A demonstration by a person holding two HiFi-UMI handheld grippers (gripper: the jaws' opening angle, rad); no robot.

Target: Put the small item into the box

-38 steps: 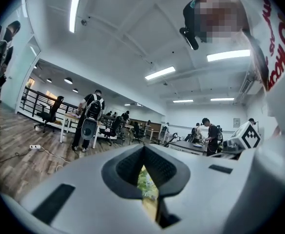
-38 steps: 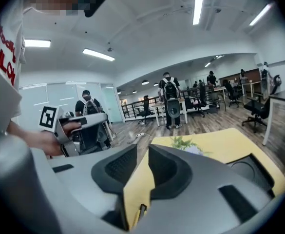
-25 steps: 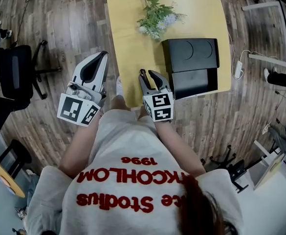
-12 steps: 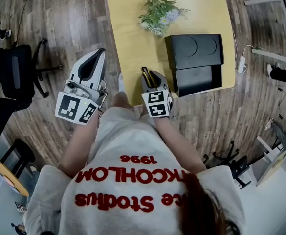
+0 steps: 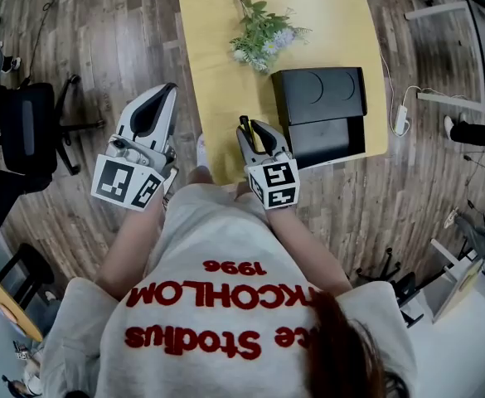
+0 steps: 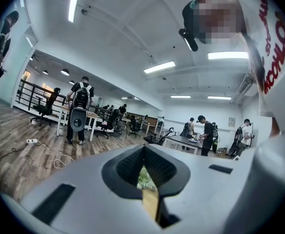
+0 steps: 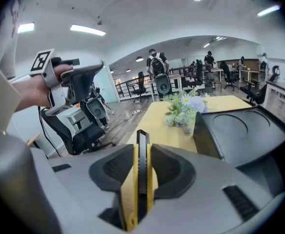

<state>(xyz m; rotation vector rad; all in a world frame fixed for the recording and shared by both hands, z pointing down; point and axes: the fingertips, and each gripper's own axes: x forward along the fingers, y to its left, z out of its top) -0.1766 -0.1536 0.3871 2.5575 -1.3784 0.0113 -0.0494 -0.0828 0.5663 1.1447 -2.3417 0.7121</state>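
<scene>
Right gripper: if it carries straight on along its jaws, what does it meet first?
Probably bare table, just left of the flowers; the black box sits off to its right. The right gripper, jaws closing on the utility knife, would touch knife-first. Depth unclear.

yellow table [image 5: 217, 81] | black box [image 5: 321, 114] | flower sprig [image 5: 263, 33], perhaps artificial

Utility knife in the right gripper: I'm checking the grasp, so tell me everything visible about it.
The utility knife is slim, with a yellow, plastic-looking body, a black ribbed strip down its middle and a black tip. It stands on edge between the jaws of the right gripper, which are closing on it, pads against both flat sides, tip poking out ahead. In the head view it is over the near edge of the yellow table, left of the black box. No blade shows.
</scene>
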